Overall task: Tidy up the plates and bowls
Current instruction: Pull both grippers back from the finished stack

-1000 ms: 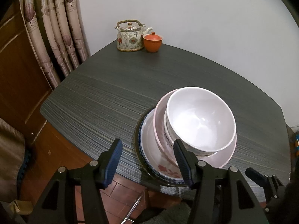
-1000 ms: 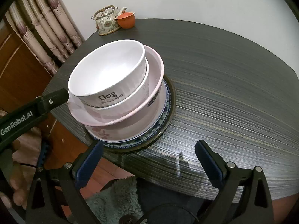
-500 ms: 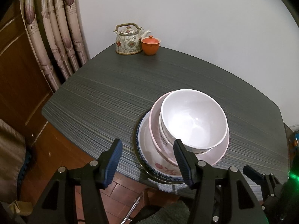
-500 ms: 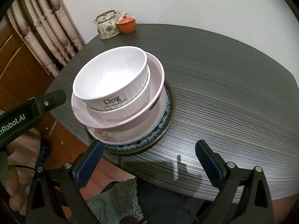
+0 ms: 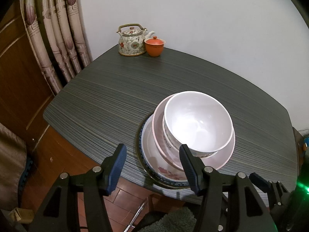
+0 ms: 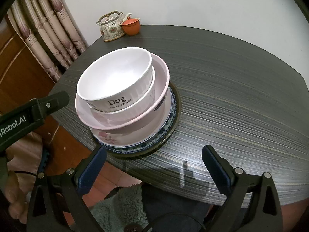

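Bowls [image 6: 115, 81] number three, nested on two stacked plates [image 6: 135, 141].

White "Dog" bowl [image 6: 115, 83] nested in pink bowls on stacked plates [image 6: 135, 141] near table's front edge

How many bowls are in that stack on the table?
3, nested near the table's front edge: white "Dog" bowl on top, ribbed white bowl beneath, wide pink bowl lowest, resting on plates. Others might hide inside.

Teapot [image 5: 132, 40] beside orange lidded cup [image 5: 154, 43]; curtain [image 5: 56, 36].
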Tool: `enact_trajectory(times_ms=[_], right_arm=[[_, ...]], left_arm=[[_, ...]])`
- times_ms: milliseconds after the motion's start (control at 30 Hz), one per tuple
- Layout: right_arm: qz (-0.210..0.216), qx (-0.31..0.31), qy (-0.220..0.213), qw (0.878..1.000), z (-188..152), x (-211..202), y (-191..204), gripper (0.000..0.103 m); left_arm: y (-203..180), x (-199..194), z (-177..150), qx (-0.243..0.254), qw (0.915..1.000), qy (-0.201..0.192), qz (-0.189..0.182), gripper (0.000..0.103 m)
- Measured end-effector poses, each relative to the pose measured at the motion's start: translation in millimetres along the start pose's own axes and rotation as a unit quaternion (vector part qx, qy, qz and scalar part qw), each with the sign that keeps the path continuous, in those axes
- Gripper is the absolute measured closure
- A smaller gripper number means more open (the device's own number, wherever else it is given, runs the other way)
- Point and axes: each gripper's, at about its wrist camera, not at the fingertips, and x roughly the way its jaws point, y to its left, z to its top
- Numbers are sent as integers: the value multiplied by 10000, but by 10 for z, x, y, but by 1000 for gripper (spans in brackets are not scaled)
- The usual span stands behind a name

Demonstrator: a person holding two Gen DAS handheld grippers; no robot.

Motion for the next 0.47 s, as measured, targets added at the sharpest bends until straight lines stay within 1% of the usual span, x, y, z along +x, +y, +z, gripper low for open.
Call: enact_trajectory(times_ms=[133, 467], right_arm=[[-1, 24, 7, 10000, -14, 7, -17, 5], [0, 21, 20, 10000, -12, 12, -25, 5]], left_arm=[[-33, -30, -5, 88, 9999, -63, -9, 45], [-32, -21, 6, 68, 10000, -15, 10, 45]])
